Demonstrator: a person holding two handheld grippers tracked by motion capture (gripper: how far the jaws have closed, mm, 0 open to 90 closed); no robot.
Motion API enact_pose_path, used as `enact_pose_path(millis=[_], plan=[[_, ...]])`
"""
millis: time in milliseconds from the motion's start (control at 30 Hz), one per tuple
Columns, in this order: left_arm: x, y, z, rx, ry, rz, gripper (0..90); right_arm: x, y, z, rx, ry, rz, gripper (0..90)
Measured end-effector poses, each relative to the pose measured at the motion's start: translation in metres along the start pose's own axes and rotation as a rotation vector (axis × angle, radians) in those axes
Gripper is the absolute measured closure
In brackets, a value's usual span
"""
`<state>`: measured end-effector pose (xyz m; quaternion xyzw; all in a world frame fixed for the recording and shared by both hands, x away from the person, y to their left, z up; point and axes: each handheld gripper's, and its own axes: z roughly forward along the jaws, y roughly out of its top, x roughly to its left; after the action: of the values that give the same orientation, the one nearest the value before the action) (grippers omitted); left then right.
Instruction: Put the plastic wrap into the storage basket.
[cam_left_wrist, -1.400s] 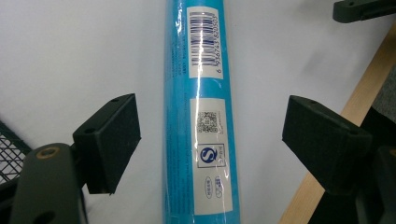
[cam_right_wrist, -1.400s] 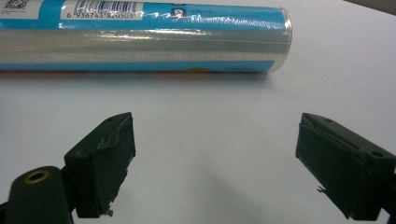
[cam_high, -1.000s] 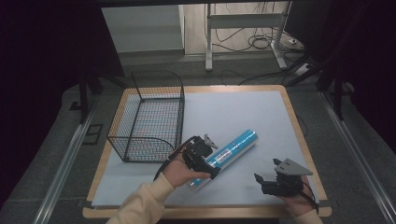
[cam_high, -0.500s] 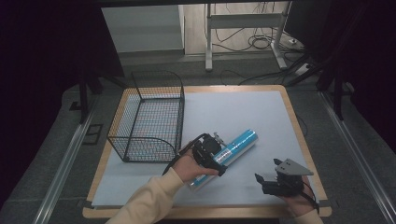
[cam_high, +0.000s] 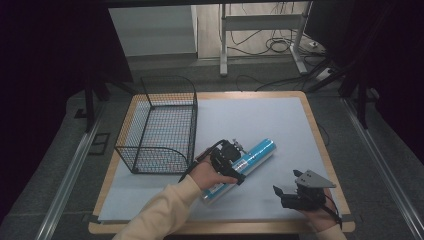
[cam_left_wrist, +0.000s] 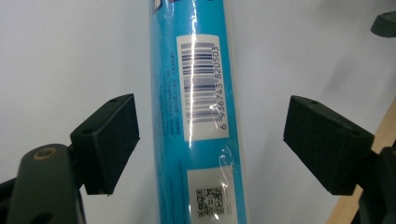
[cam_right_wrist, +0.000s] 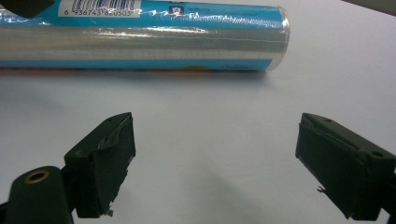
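Note:
A blue tube with a barcode label lies slantwise on the white mat. My left gripper hovers over the tube's middle, open, one jaw on each side of it and neither touching. At the table's near right my right gripper is open with nothing between its jaws; the tube lies beyond them.
A black wire basket stands on the left of the mat, empty. The wooden table edge frames the mat. Bare mat lies between the tube and the right gripper.
My left gripper has moved right along the table and now straddles the tube's middle. The right gripper has barely shifted.

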<state>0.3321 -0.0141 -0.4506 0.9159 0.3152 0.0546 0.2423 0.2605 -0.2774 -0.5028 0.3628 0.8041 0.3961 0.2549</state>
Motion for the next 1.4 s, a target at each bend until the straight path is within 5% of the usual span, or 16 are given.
enact_pose_path(millis=[600,1400], plan=[[-0.001,0.025,0.030,0.089,-0.001,0.021,17.9,-0.001,-0.001,0.000,0.003,0.000,0.000,12.4],[0.008,0.030,0.064,0.218,0.003,-0.007,25.2,-0.002,-0.002,0.001,0.010,0.001,-0.004,12.4]])
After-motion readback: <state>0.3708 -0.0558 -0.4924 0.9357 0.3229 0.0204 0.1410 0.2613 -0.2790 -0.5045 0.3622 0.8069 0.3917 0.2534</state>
